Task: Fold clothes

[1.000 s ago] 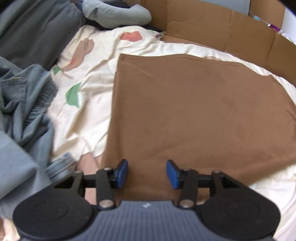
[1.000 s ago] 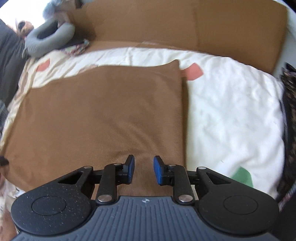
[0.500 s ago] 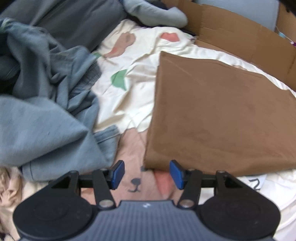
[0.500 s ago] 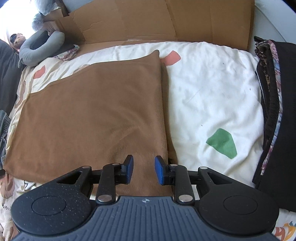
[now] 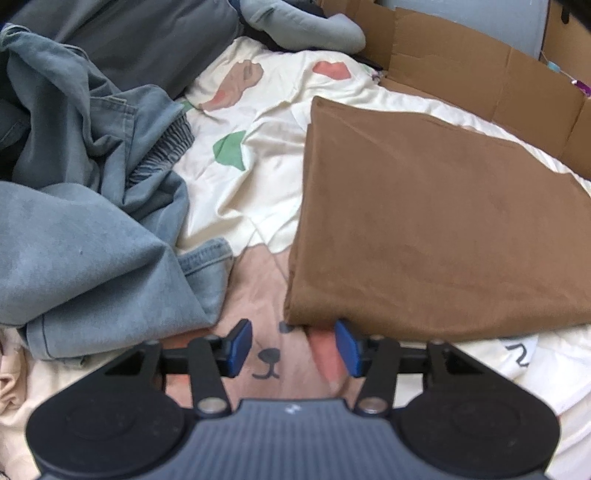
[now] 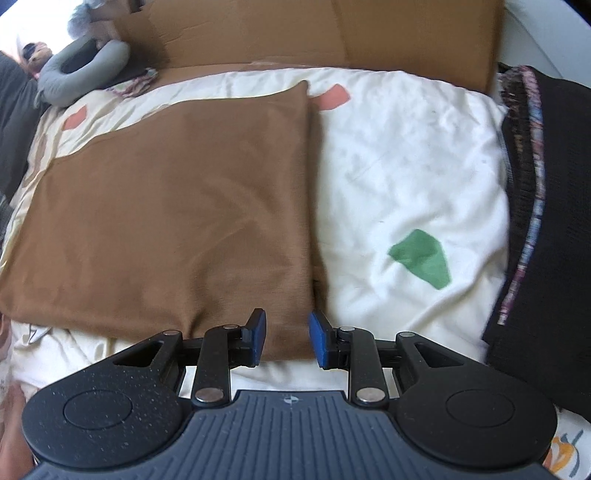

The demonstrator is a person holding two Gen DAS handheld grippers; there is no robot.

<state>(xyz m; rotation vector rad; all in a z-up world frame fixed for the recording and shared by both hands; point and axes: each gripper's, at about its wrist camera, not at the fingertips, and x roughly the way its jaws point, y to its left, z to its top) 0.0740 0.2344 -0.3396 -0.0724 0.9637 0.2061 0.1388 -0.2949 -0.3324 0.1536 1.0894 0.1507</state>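
Left claw [image 5: 293, 345]: its blue pads are standing wide apart and gripping nothing, hovering just off the near left corner of the brown cloth, over a pink bear print on the bedcover.
Right claw [image 6: 284, 338]: its pads are also standing apart and empty, reaching over the near right corner of the cloth, its left pad over the fabric.
Brown cloth [image 5: 436, 221]: it is lying flat on the bed as a folded rectangle, with a doubled edge showing along its right side [image 6: 314, 184].
Bedcover [image 6: 399, 155]: cream with green, pink and red patches, it is lying wrinkled under and around the cloth.
Denim clothes [image 5: 92, 206]: they are lying in a crumpled heap to the left of the cloth, apart from it.
Dark garment [image 6: 546, 221]: it is lying at the right edge of the bed, well apart from the cloth.
Cardboard [image 6: 332, 33]: it is standing along the far side of the bed.
Grey neck pillow [image 6: 81, 74]: it is lying at the far left corner.
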